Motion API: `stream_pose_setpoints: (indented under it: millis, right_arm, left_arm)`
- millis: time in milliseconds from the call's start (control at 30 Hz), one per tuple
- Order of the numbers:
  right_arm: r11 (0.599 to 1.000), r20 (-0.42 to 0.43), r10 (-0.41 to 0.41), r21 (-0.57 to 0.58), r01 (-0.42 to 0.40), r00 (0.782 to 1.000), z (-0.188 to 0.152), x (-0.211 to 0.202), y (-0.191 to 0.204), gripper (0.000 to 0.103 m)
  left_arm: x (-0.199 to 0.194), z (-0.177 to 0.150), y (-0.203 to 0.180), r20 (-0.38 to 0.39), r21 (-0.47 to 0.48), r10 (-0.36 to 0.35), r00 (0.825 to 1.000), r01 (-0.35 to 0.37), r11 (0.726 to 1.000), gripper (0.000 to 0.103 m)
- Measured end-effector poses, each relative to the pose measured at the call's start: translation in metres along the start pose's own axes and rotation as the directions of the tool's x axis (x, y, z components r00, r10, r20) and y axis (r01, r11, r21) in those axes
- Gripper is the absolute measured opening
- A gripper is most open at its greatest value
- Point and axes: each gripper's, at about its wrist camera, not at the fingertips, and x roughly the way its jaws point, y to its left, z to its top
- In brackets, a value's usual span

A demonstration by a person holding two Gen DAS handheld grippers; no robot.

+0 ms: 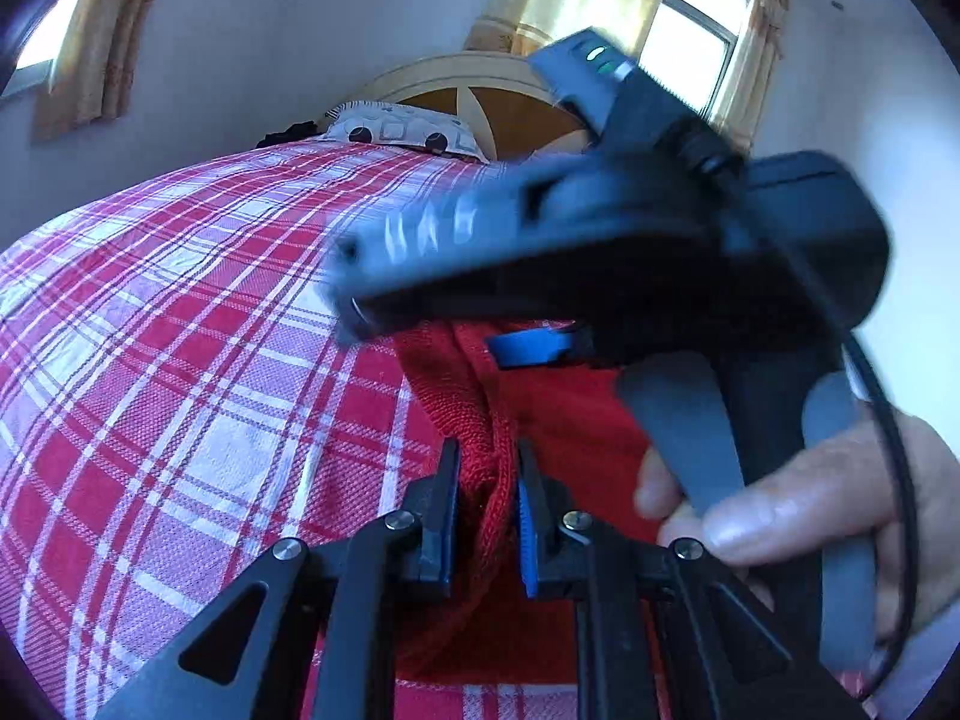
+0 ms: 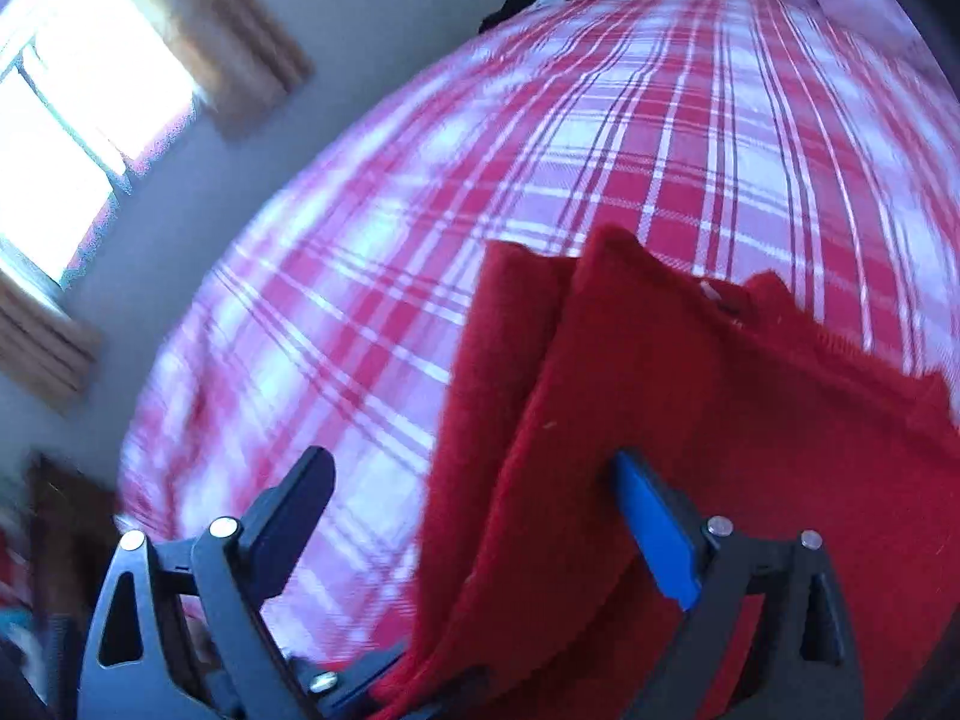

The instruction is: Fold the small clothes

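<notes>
My left gripper point(image 1: 487, 516) pinches a bunched fold of the red garment point(image 1: 558, 420) — it hangs over the plaid bedspread point(image 1: 180, 330). At two o'clock, my right gripper point(image 2: 474, 516) — jaws spread, cloth loose between them.

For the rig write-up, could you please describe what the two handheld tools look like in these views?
Both tools are black, angular linkage frames with silver rivets at the pivots. The left tool has flat dark fingers, one with a ribbed blue pad. The right tool has the same mix of one dark finger and one blue pad. Seen from the left wrist view, it has a grey grip, a black cable and green indicator lights.
</notes>
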Motion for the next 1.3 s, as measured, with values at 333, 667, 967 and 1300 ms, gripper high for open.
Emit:
stream_pose_setpoints:
  millis: [333, 667, 967, 1300]
  right_arm:
    - [0.975, 0.167, 0.120, 0.165, -0.148, 0.979, -0.028, -0.046, -0.061, 0.020]
    - [0.899, 0.438, 0.121, 0.332, -0.286, 0.891, -0.110, -0.167, -0.168, 0.020]
    - [0.805, 0.419, 0.040, 0.524, -0.277, 0.907, -0.189, -0.149, -0.269, 0.018]
    - [0.730, 0.606, -0.052, 0.565, -0.384, 0.794, -0.216, -0.197, -0.280, 0.074]
  left_arm:
    - [-0.006, 0.009, -0.042, -0.013, 0.090, -0.088, 0.996, 0.089, 0.992, 0.016]
    - [0.008, 0.003, -0.174, -0.096, 0.268, -0.296, 0.950, 0.311, 0.912, 0.016]
    - [0.015, -0.036, -0.222, -0.321, 0.265, -0.430, 0.844, 0.516, 0.815, 0.018]
    - [-0.027, -0.026, -0.147, -0.229, 0.229, -0.348, 0.909, 0.397, 0.889, 0.018]
